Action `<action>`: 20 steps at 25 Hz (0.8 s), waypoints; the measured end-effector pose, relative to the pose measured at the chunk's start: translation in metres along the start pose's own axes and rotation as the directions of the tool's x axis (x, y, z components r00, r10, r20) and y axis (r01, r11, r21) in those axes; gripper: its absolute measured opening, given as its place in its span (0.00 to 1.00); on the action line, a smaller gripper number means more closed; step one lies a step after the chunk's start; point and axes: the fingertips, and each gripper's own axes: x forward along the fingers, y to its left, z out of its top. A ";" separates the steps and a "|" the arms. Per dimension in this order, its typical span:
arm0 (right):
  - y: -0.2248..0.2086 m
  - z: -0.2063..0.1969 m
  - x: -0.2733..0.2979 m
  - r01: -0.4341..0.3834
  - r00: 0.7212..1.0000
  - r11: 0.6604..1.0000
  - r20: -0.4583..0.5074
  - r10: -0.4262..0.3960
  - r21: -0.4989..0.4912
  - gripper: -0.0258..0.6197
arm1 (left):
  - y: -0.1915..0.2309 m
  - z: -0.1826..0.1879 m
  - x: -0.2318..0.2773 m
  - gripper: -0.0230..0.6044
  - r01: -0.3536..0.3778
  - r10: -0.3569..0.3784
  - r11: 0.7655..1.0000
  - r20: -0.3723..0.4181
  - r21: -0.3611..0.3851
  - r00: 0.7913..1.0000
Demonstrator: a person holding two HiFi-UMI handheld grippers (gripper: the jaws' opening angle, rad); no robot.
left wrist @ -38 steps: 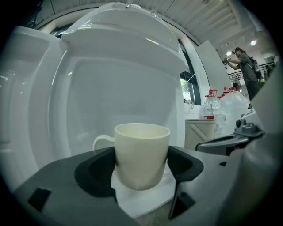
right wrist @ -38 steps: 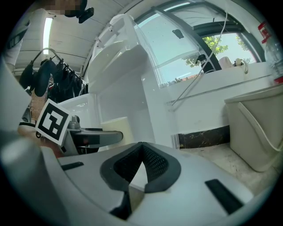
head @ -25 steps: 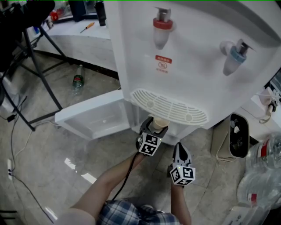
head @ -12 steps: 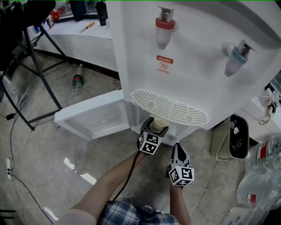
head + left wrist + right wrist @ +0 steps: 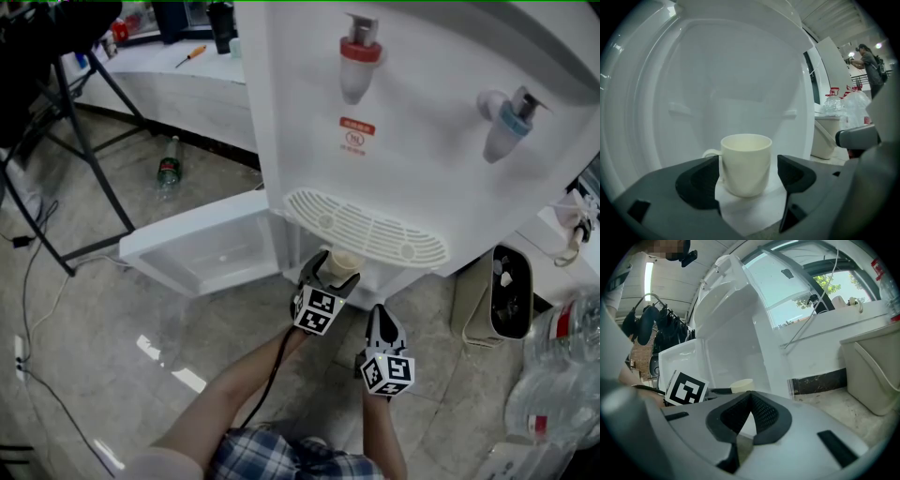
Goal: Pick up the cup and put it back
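Left gripper (image 5: pixel 330 267) straddling the cup (image 5: pixel 344 262) in the water dispenser's (image 5: pixel 422 141) lower compartment

Left of the water dispenser, a green bottle (image 5: pixel 168 169) is lying on the floor, and the dispenser's lower door (image 5: pixel 202 248) is hanging open. Below its drip grille (image 5: pixel 366 228), the left gripper is reaching in with jaws parted: the cream cup is standing upright between them, the right jaw clear of it, the left jaw close by the handle. Just right of it, the right gripper (image 5: pixel 382 317) is hovering in front of the dispenser, jaws pressed together on nothing. The red label (image 5: pixel 355 137) under the dispenser's red tap (image 5: pixel 359 61) is too small to read. A bin (image 5: pixel 509 291) is standing beside the dispenser's right side.
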 end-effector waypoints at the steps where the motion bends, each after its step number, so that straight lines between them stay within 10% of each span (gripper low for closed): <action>1: 0.000 0.000 0.000 0.000 1.000 1.000 0.000 0.000 0.000 0.07 | 0.000 -0.001 -0.002 0.64 -0.001 0.001 1.000 -0.006 0.001 1.000; 15: -0.013 0.016 -0.014 0.029 0.999 1.000 0.033 -0.029 0.001 0.07 | -0.011 0.051 -0.071 0.62 0.094 -0.081 0.991 0.136 -0.090 0.987; 20: -0.009 0.036 -0.029 0.044 0.998 0.999 0.042 -0.044 -0.007 0.07 | -0.013 0.074 -0.103 0.15 0.106 -0.099 0.993 0.134 -0.044 0.986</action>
